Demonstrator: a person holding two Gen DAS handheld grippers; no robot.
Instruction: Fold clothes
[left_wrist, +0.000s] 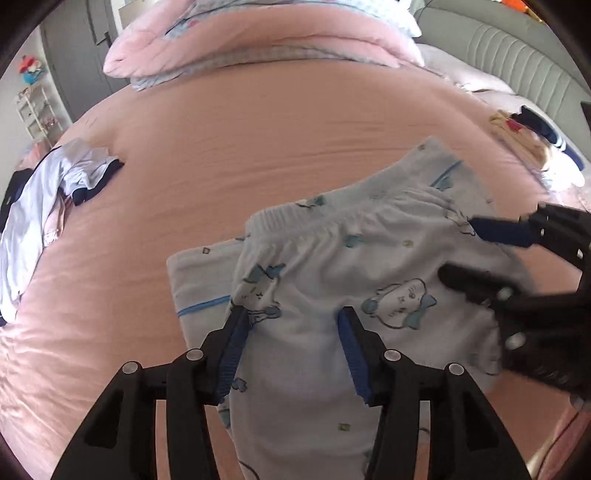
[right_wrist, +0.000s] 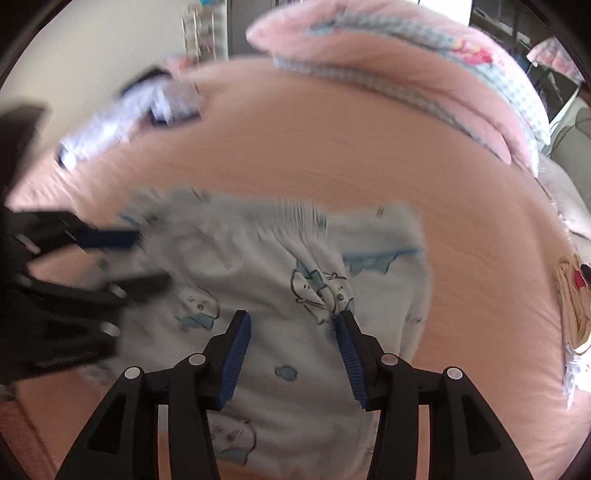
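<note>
A pile of unfolded clothes (left_wrist: 40, 192) lies crumpled at the left edge of the left wrist view, on a pink bed (left_wrist: 258, 147), evidently waiting its turn. At centre, printed pale-blue pants (left_wrist: 332, 266) lie across a folded top (left_wrist: 199, 273) of the same print, waistband toward the top of the frame, the legs running off the bottom edge; the top looks finished, while the pants appear laid out but not yet folded down. More clothes (left_wrist: 532, 140) sit at the upper right of that view, too small to tell whether they are folded. A heaped pink quilt (left_wrist: 258, 40) fills the top of the frame.

The left gripper (left_wrist: 291, 325), at lower centre of its own view, stands released: its blue pads are apart with pants cloth between them, neither pad pressing on it. In the right wrist view, blurred with motion at left, it enters from the left edge over the pants' left side.

The right gripper (right_wrist: 293, 325) is likewise unclenched, low centre of its view, pants fabric bunched at the tip of its right finger but not pinched. Seen from the left wrist camera it reaches in from the right edge above the waistband's right end.

By these frames, one garment is done, one is midway, and the left pile remains.
</note>
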